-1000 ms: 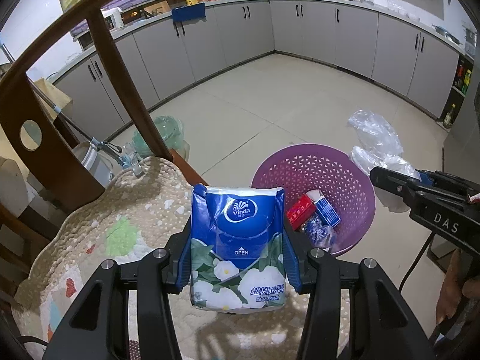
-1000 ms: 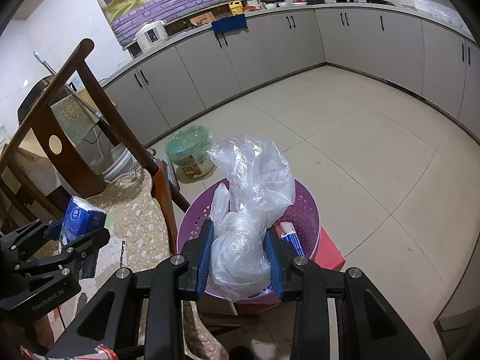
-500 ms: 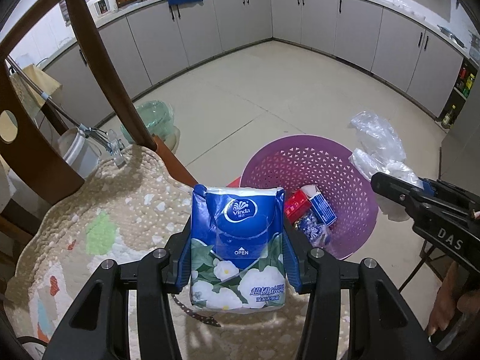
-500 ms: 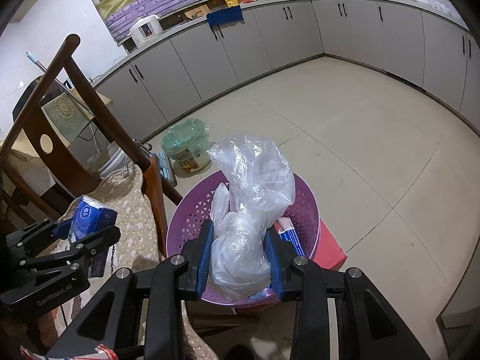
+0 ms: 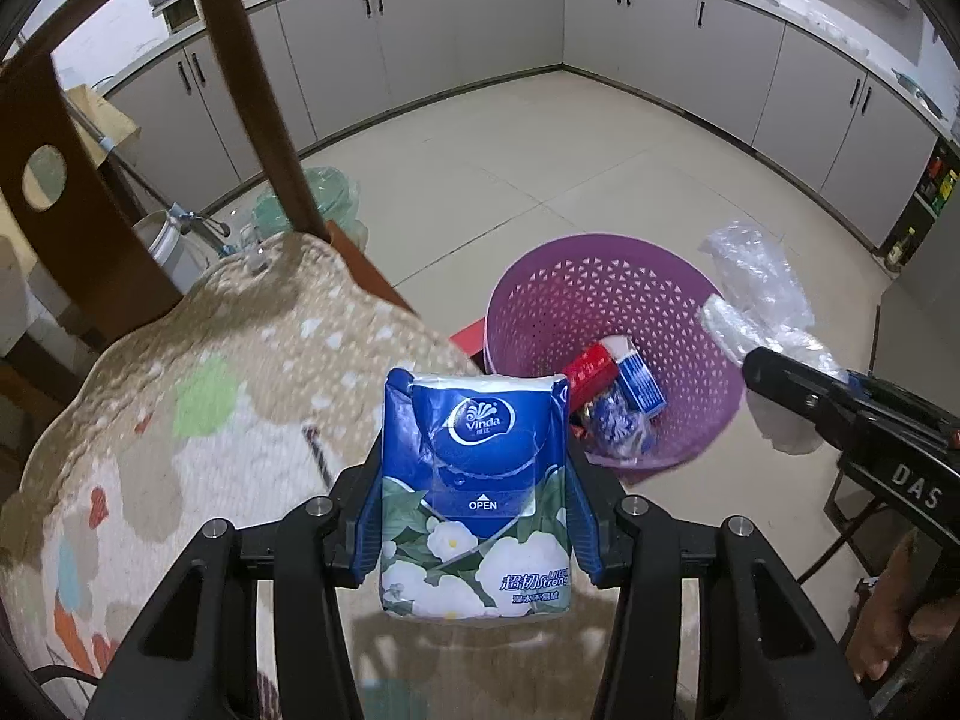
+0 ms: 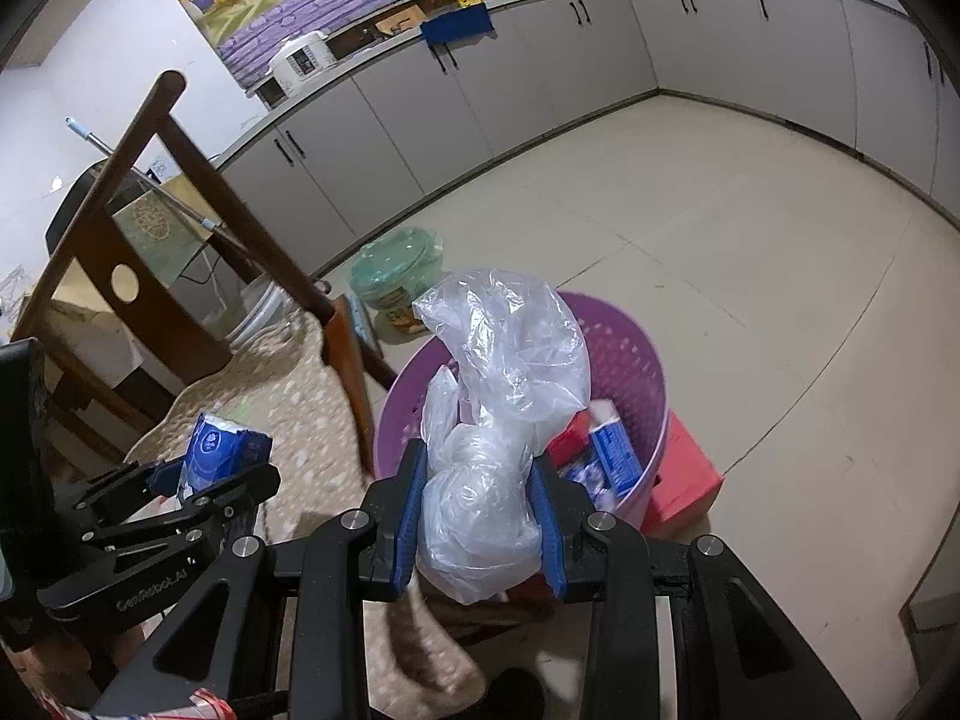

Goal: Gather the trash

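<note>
My left gripper (image 5: 477, 516) is shut on a blue Vinda tissue pack (image 5: 474, 480), held above the patterned chair cushion (image 5: 210, 396). The same tissue pack (image 6: 219, 447) and left gripper (image 6: 204, 468) show at the lower left of the right wrist view. My right gripper (image 6: 480, 510) is shut on a crumpled clear plastic bag (image 6: 498, 396), hovering over the near rim of the purple basket (image 6: 642, 372). In the left wrist view the purple basket (image 5: 606, 294) sits on the floor with red and blue packets (image 5: 618, 378) inside, and the plastic bag (image 5: 756, 294) hangs at its right edge.
A wooden chair back (image 5: 240, 90) rises at the left. A green lidded bucket (image 6: 396, 270) and a red box (image 6: 684, 474) stand on the tiled floor beside the basket. Grey kitchen cabinets (image 5: 630, 48) line the far walls. A hand (image 5: 900, 630) grips the right tool.
The left gripper with the tissue pack has sunk a little and tilted, bringing more cushion and basket into view. The right gripper with the bag has stayed nearly still.
</note>
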Demonstrator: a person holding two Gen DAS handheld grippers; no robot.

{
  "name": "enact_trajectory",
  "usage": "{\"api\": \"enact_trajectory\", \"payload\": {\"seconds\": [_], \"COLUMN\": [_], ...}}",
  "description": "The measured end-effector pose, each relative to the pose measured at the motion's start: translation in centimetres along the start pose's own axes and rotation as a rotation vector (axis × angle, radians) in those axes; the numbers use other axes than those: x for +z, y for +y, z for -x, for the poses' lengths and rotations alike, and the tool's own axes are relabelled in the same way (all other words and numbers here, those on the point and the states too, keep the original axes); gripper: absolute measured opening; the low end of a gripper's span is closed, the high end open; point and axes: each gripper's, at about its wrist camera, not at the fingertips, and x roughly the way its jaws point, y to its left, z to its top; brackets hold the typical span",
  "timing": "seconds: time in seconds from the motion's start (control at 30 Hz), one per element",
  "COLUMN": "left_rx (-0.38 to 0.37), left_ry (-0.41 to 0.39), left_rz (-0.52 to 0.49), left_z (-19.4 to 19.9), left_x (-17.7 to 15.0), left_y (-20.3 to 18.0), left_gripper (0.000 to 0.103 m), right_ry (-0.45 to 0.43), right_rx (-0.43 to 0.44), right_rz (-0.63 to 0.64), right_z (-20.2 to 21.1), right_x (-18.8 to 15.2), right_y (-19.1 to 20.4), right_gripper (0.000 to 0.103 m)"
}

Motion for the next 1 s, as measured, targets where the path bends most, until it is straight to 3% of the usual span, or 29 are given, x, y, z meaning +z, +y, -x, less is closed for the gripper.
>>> {"api": "enact_trajectory", "payload": {"seconds": [0.4,1.0], "left_rx": [-0.007,-0.001], "left_ry": [-0.014,-0.044], "left_rz": [0.042,0.191], "left_z": [5.1,8.5], "left_x": [-3.7,-8.0], "left_y": [0.9,7.1], "left_gripper": [0.049,0.049], "right_ry": [0.032,0.040], "right_rx": [0.044,0.060], "right_rz": [0.041,0.141], "right_z": [1.8,3.8], "right_x": [-3.2,-6.3], "right_y": [3.7,10.2], "right_gripper": [0.036,0.036]}}
